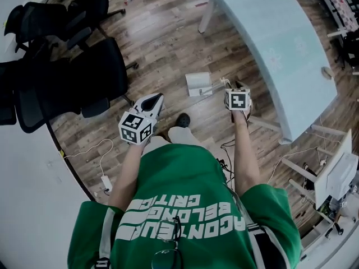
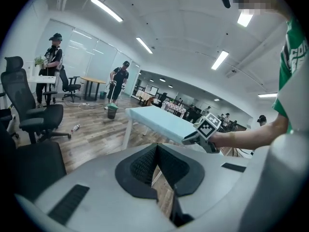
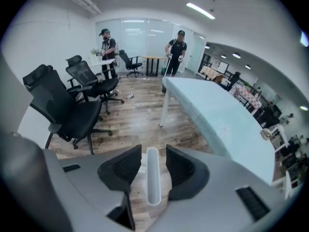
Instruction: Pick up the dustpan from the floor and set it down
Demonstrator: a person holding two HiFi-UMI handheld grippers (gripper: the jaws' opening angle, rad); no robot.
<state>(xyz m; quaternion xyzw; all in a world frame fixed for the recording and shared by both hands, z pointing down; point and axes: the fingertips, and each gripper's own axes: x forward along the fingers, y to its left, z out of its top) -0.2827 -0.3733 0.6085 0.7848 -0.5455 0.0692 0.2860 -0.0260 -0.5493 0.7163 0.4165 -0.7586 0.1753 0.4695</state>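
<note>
Head view: a person in a green shirt (image 1: 185, 206) stands on the wood floor (image 1: 162, 43) with a hand-held gripper in each fist. The white dustpan (image 1: 199, 84) sits on the floor in front of the person's feet, between the two tools and nearer the right hand-held gripper (image 1: 235, 87), which points steeply down just beside it. The left hand-held gripper (image 1: 157, 98) is raised clear of the pan, on the side of the black office chairs (image 1: 84, 77). A pale worktop (image 1: 269, 38) runs along the right.

Left gripper view: the left hand-held gripper (image 2: 157, 149) has its dark pads meeting at the tips with nothing between them. Beyond it, the right hand-held gripper (image 2: 187, 140) hangs before the worktop (image 2: 159, 122).

Right gripper view: the right hand-held gripper (image 3: 153, 152) has its jaws apart, and the dustpan's upright white handle (image 3: 153, 182) stands in the gap between them, with floor showing on both sides of it. The pads do not press on it.
</note>
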